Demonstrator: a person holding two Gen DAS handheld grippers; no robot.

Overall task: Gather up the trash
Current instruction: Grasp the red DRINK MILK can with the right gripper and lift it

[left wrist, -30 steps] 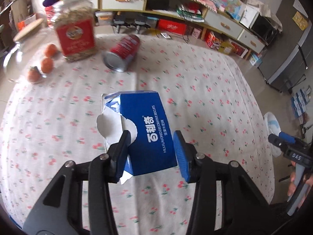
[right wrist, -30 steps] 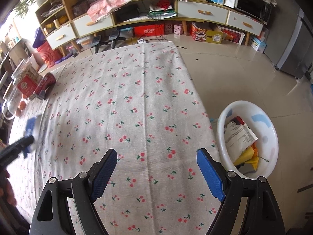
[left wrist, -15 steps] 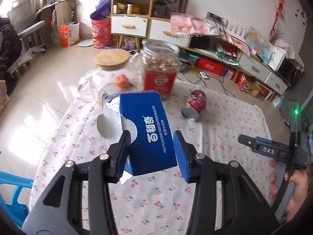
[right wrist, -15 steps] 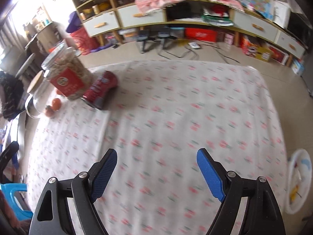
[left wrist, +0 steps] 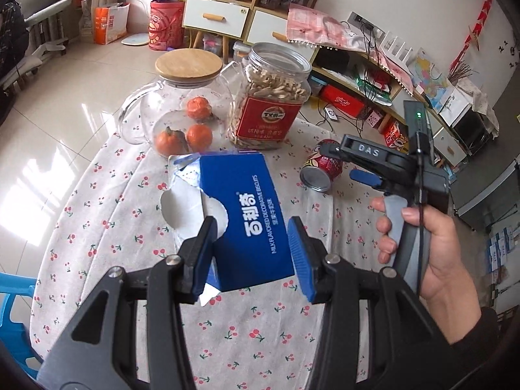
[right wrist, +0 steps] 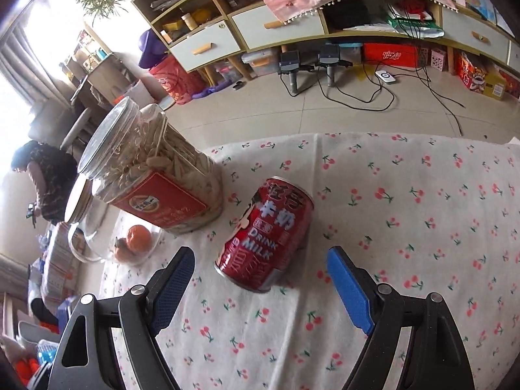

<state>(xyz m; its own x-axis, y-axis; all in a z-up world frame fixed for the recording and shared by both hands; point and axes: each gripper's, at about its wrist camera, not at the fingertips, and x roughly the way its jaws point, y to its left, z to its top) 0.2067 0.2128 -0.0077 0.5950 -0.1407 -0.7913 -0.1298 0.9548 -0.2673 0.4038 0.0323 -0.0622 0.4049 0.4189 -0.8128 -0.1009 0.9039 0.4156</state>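
Trash in two pieces: the blue biscuit box [left wrist: 247, 224], torn open at one end, is clamped between the jaws of your left gripper [left wrist: 252, 256] and held clear above the table [left wrist: 97, 227]. The red milk can [right wrist: 266, 234] lies on its side near the table's far edge, just beside the seed jar [right wrist: 152, 175]. Your right gripper [right wrist: 260, 289] hovers over the can, jaws spread wide and empty, pads clear of it.
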